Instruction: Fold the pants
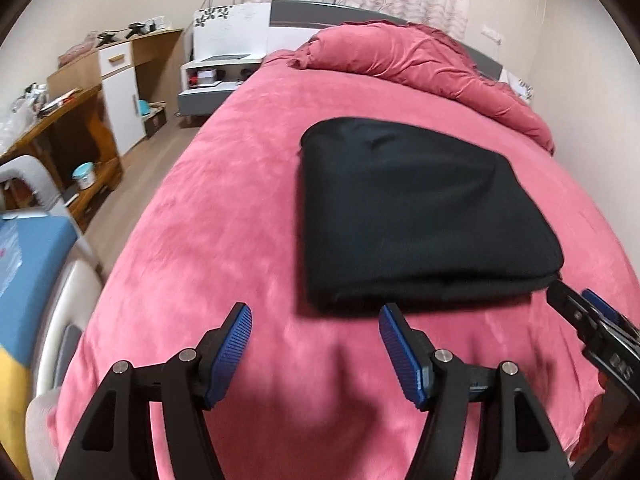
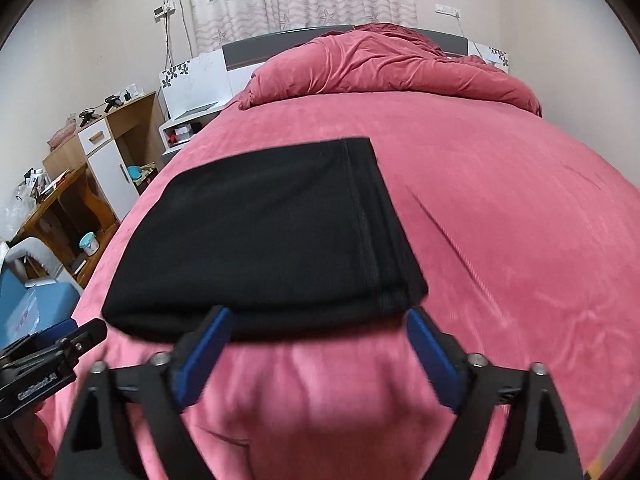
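Black pants (image 1: pixel 416 216) lie folded into a flat rectangle on the pink bed cover (image 1: pixel 224 208). My left gripper (image 1: pixel 316 316) hangs open just short of the fold's near edge, nothing between its blue pads. In the right wrist view the same folded pants (image 2: pixel 272 236) fill the middle, and my right gripper (image 2: pixel 318 318) stands open at their near edge, its pads apart from the cloth. The right gripper (image 1: pixel 580 304) also shows at the right edge of the left wrist view, at the fold's near right corner. The left gripper (image 2: pixel 80 334) appears at lower left in the right wrist view.
A bunched pink duvet (image 2: pixel 392 68) lies at the head of the bed by the headboard. Left of the bed stand a white nightstand (image 1: pixel 216 68), a wooden desk and cabinet (image 1: pixel 104 92), and a blue-topped object (image 1: pixel 28 256) near the bed's edge.
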